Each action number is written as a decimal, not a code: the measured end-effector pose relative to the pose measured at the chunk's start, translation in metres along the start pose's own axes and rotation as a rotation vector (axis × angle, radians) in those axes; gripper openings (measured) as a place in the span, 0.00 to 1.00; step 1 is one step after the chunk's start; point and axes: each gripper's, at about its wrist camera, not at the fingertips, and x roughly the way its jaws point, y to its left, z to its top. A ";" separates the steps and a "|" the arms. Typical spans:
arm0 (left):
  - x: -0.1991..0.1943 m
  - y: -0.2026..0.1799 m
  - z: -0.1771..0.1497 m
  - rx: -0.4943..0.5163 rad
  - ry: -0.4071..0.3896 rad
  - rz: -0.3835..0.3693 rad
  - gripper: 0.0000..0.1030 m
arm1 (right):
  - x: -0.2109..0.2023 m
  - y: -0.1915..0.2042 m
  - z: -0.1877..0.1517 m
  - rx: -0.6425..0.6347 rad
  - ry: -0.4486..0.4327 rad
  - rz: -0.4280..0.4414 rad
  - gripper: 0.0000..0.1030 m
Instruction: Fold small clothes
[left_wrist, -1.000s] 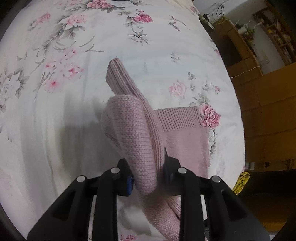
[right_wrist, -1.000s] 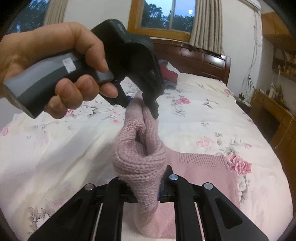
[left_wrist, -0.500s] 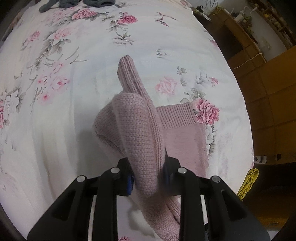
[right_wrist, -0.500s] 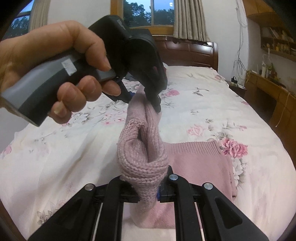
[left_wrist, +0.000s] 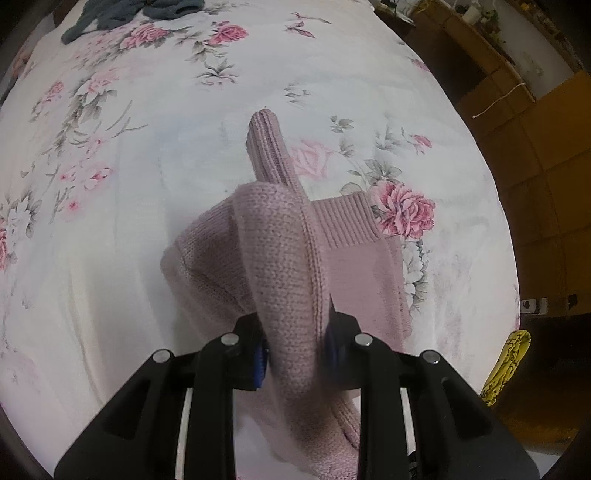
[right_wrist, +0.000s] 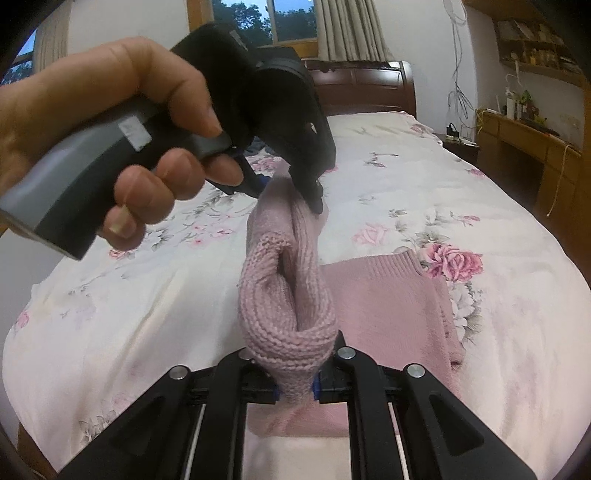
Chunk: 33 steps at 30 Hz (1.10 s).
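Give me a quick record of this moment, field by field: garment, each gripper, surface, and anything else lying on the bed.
garment: pink knit sweater, partly lifted, rest flat on bed
left gripper: shut on the sweater, held by a hand
right gripper: shut on the sweater
surface: floral bedsheet
other: dark clothes at the far end

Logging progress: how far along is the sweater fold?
Done: the pink sweater body lies flat on the floral bedspread. In hand: left gripper and right gripper both pinch the raised sleeve. Left: lay it across the body, then the remaining folds.
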 end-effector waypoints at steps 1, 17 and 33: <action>0.002 -0.003 0.000 0.004 0.001 0.004 0.22 | 0.000 -0.003 -0.001 0.005 0.002 0.000 0.11; 0.060 -0.058 -0.001 0.055 0.054 0.046 0.23 | 0.007 -0.052 -0.024 0.089 0.045 -0.008 0.11; 0.116 -0.119 -0.014 0.114 0.043 0.207 0.24 | 0.020 -0.112 -0.058 0.255 0.131 0.055 0.11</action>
